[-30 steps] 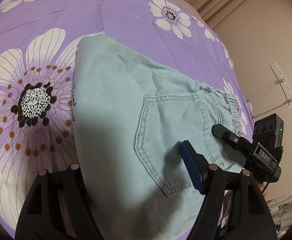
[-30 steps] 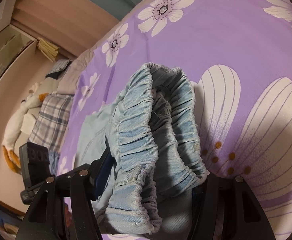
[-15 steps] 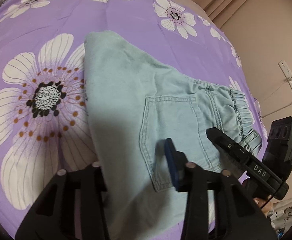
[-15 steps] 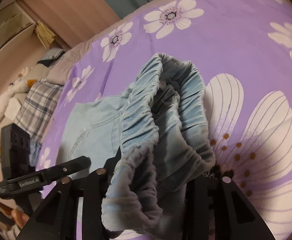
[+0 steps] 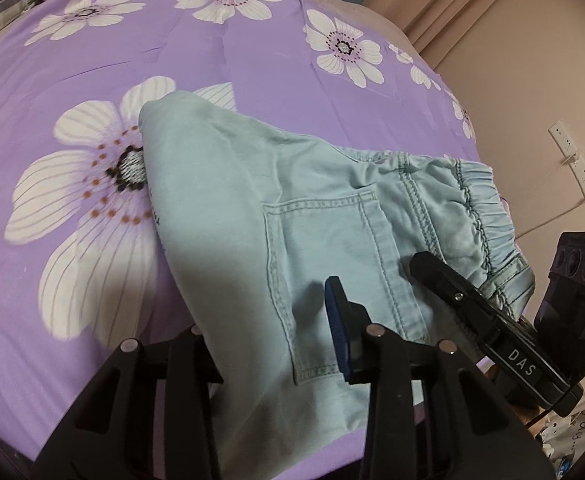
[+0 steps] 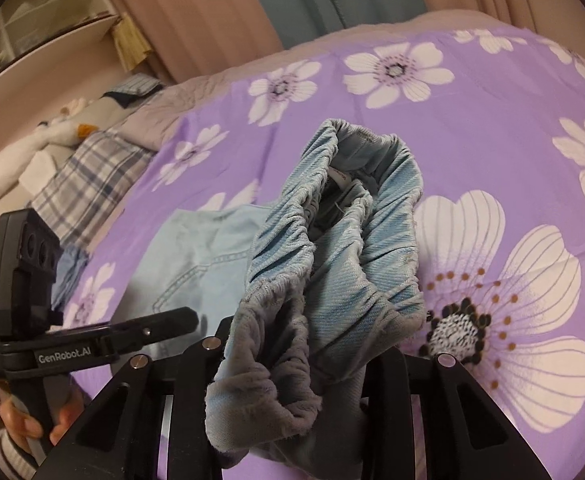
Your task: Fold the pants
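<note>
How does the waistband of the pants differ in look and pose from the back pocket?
The waistband is gathered into tight ruffles; the back pocket is smooth, marked only by stitched outlines. The waistband is bunched up in thick folds, while the back pocket lies spread flat. Both are the same light blue denim.

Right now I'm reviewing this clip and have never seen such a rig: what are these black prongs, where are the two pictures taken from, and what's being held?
There is no robot. A person holds a two-finger gripper in each hand, each with a fisheye camera looking along its fingers.

The left gripper straddles the light blue pants, which lie on a purple flowered bedspread; whether it pinches them is unclear.

The right gripper has the gathered elastic waistband bunched between its fingers, apparently gripped.

Each view shows the other gripper alongside.
</note>
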{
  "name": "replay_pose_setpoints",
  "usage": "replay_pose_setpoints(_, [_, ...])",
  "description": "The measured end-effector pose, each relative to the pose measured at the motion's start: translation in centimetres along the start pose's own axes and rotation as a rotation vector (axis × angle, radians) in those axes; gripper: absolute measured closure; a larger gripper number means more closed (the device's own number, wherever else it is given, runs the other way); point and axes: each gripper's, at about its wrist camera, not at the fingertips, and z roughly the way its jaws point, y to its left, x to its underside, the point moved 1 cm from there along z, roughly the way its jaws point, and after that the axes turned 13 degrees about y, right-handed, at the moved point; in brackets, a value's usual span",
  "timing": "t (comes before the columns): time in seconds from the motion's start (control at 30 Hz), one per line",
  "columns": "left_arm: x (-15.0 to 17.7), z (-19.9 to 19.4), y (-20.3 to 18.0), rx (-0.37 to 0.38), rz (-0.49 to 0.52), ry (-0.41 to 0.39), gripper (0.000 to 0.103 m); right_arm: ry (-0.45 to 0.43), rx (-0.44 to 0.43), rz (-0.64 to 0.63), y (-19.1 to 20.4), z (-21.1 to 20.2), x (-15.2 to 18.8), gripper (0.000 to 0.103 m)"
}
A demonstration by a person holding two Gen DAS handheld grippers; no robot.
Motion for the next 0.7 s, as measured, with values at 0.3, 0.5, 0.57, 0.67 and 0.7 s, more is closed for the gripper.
replay_pose_setpoints(0.3, [3.9, -4.8, 2.0, -0.054, -0.038, -0.079, 0.068, -0.006, -0.054, -0.105, 4.3, -0.6, 0.6, 0.069])
replay_pose_setpoints(0.5, [5.7, -8.0, 3.2, -0.087, -0.075, -0.141, 0.068, -0.015, -0.104, -0.193, 7.6, -0.7, 0.6, 0.069])
replay_pose_setpoints(0.57, [6.0, -8.7, 3.2, -0.090, -0.081, -0.159, 0.068, -0.025, -0.116, -0.217, 8.5, -1.0, 0.6, 0.069])
replay_pose_setpoints(0.67, [6.5, -9.7, 3.2, -0.093, -0.081, -0.187, 0.068, -0.047, -0.124, -0.253, 9.7, -1.6, 0.8, 0.069])
replay_pose_setpoints(0.7, [6.7, -10.1, 3.2, -0.092, -0.079, -0.196, 0.068, -0.056, -0.124, -0.264, 10.0, -1.9, 0.8, 0.069])
